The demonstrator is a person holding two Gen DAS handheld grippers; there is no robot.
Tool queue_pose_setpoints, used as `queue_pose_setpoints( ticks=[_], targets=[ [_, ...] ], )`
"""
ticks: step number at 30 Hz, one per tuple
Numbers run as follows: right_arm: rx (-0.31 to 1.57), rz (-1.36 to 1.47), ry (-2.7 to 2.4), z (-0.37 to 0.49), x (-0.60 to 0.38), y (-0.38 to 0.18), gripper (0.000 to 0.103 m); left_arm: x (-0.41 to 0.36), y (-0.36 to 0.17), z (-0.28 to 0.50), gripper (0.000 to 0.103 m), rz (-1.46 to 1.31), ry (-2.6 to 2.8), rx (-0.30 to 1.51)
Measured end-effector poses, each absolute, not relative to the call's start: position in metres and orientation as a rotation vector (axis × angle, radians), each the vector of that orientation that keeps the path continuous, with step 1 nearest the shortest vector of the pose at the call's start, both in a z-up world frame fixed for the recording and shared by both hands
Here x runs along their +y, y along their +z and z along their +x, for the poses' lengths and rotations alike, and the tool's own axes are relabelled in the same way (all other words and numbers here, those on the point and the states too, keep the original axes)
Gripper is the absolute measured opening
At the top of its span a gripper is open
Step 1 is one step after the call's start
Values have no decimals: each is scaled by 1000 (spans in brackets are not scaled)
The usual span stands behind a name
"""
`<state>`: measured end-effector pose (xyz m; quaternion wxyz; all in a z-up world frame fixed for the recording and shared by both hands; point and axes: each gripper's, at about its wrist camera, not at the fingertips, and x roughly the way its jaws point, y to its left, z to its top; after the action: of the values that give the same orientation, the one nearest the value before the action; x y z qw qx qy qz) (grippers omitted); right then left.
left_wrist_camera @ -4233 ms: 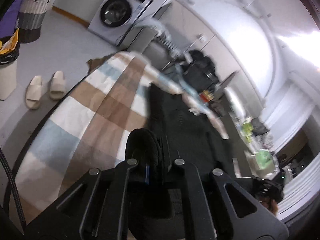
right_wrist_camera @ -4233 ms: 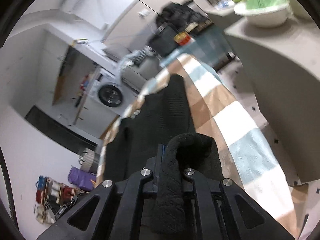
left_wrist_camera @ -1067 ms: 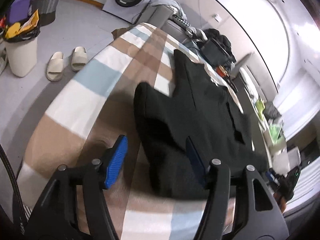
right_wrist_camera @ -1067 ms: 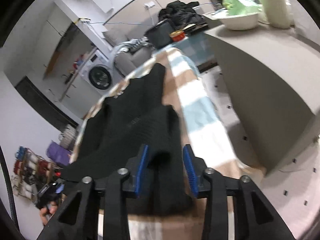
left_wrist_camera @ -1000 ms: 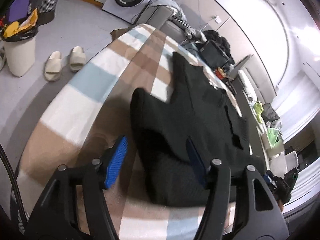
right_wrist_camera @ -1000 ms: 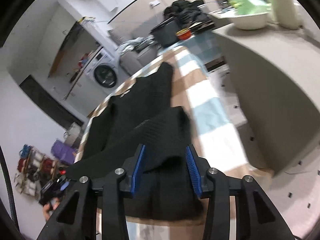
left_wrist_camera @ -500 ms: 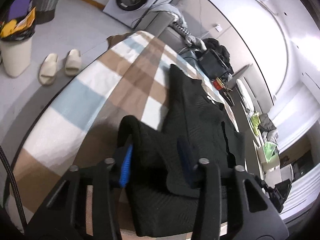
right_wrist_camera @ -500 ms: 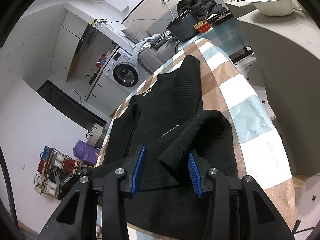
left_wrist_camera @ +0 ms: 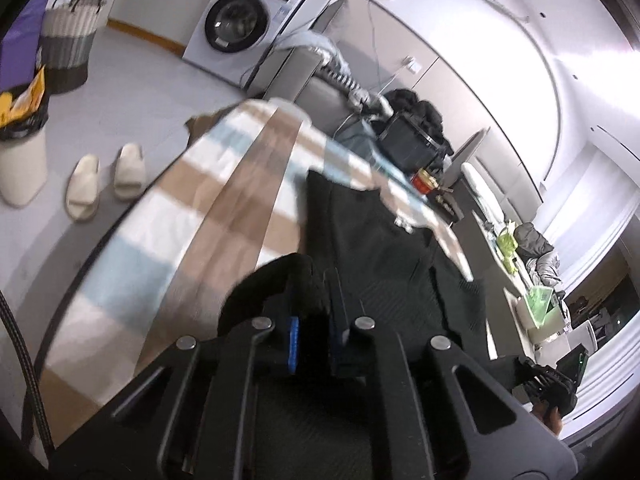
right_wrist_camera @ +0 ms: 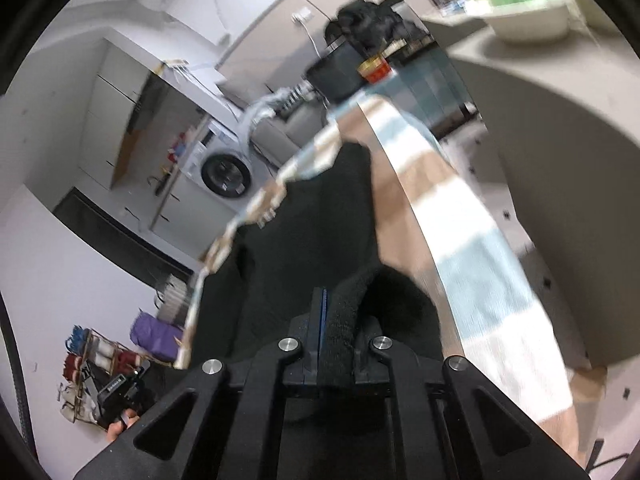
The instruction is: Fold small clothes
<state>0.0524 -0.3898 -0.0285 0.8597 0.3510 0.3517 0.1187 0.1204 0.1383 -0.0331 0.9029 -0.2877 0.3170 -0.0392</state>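
A black knitted garment (left_wrist_camera: 380,248) lies lengthwise on a blanket (left_wrist_camera: 224,200) checked in brown, white and pale blue. My left gripper (left_wrist_camera: 315,322) is at the garment's near left corner. Its jaws are closing, and the blue pads pinch a raised fold of the black cloth. In the right wrist view the same garment (right_wrist_camera: 312,232) stretches away over the blanket (right_wrist_camera: 460,220). My right gripper (right_wrist_camera: 336,320) is at the near right corner, its jaws closing tight on a thick ridge of cloth. The hem under both grippers is hidden.
On the floor to the left are pale slippers (left_wrist_camera: 104,180), a white bin (left_wrist_camera: 20,160) and a striped basket (left_wrist_camera: 68,52), with a washing machine (left_wrist_camera: 236,32) behind. A black box (left_wrist_camera: 412,140) sits past the blanket's far end. A grey counter (right_wrist_camera: 560,140) bearing a white bowl (right_wrist_camera: 528,20) stands close on the right.
Both grippers stood open around the garment's near corners and have now closed on them. The left one has risen, and the pinched cloth bulges up at each.
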Motion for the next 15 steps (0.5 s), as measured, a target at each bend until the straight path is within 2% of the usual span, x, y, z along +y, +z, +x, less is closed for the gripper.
queue_pose_setpoints(
  ticks=[10,15],
  targets=[
    [669,722,274,94,-392,11,7,129,-1,177,6,-576,-129,610],
    [641,744,361,90,-395,19,7,132,6,169,6,-600,-146,578]
  ],
)
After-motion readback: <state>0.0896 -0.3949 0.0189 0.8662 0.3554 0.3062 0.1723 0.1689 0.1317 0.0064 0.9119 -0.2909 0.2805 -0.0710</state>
